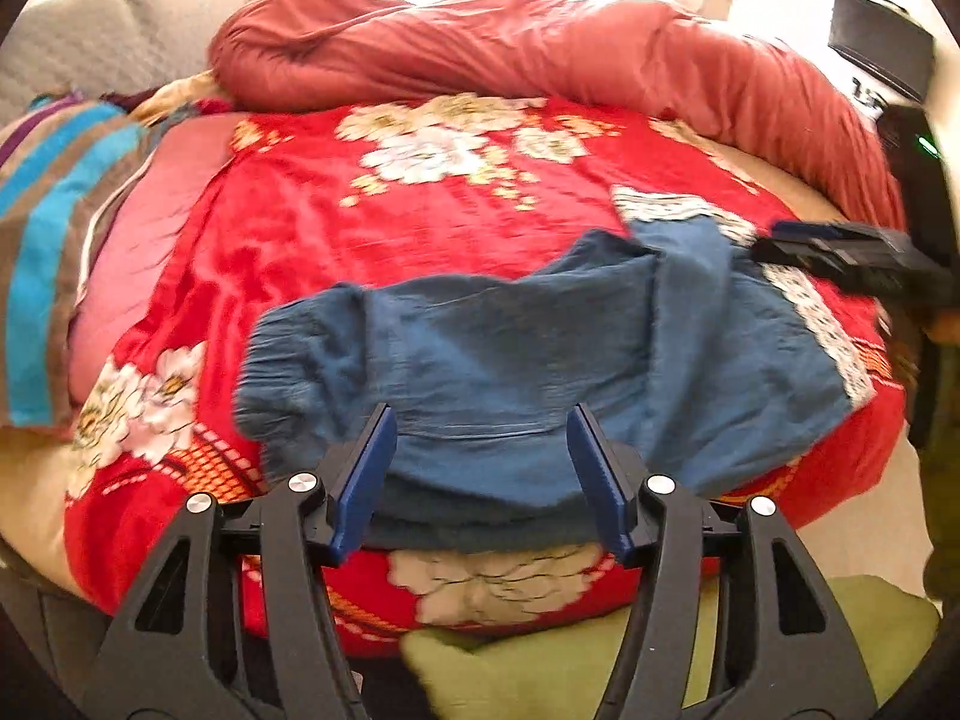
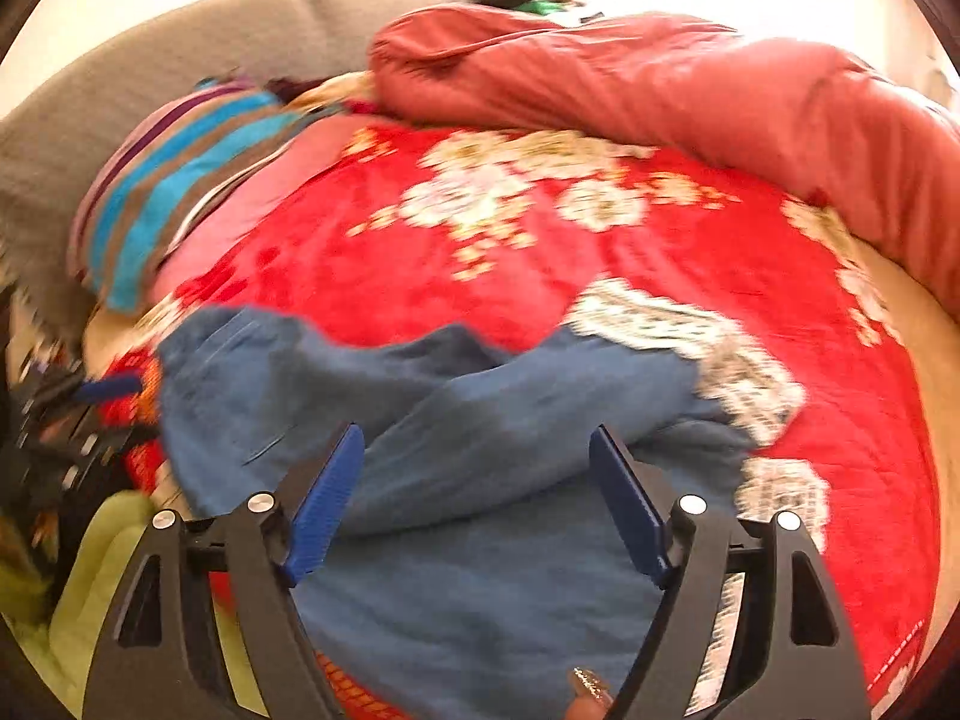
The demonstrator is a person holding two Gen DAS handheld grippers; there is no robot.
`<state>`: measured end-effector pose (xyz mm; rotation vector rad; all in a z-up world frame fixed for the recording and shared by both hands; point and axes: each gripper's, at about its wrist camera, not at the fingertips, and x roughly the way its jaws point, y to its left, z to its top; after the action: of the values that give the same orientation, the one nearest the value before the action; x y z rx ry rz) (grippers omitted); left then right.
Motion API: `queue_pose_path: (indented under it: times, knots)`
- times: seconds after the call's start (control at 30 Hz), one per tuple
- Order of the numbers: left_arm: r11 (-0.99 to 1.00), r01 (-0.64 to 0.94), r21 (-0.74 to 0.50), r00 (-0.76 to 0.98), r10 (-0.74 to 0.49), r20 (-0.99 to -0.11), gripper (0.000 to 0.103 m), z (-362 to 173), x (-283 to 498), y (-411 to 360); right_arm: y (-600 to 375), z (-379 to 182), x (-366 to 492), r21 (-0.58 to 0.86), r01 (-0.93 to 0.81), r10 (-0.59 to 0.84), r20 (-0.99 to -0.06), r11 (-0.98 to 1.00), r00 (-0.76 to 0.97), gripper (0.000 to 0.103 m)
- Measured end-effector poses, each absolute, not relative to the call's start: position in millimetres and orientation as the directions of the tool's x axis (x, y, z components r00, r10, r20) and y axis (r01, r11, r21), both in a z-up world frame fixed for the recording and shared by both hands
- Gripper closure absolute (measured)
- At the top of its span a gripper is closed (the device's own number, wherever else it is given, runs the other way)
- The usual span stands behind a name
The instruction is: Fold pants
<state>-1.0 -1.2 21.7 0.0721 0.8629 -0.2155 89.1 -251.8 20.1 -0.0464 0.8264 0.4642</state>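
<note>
Left claw (image 1: 480,474): jaws apart, gripping nothing, poised over the pants' near edge.
Pants (image 1: 540,360): blue, crumpled, partly doubled over on the red floral blanket (image 1: 336,222) covering the bed.
Handling: looks light, soft, limp; will sag and wrinkle.
Hold: pinch the gathered waistband at nine o'clock, lace cuff at three.
Right claw (image 2: 477,498): spread wide, empty above the cloth.

Red blanket (image 1: 312,228) beyond the pants (image 1: 480,348) lies open; rolled quilt (image 1: 540,54) blocks the far edge.
</note>
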Motion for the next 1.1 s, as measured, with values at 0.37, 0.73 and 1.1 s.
queue_pose_path:
  times: [0.37,0.73,1.1]
  knots:
    - [0.905,0.423,-0.038,0.532,-0.282,-0.798,0.047,-1,30,-80,-238,7,188,0.132,-0.356,0.321,-0.772,0.925,0.548,0.025]
    - [0.896,0.427,-0.122,0.42,-0.316,-0.85,0.072,-47,61,-86,-215,-53,259,0.027,-0.231,0.139,-0.864,0.973,0.484,0.025]
    - [0.884,0.429,-0.185,0.427,-0.379,-0.821,0.089,-48,53,-73,-271,-33,236,0.138,-0.17,0.211,-0.799,0.976,0.564,0.093]
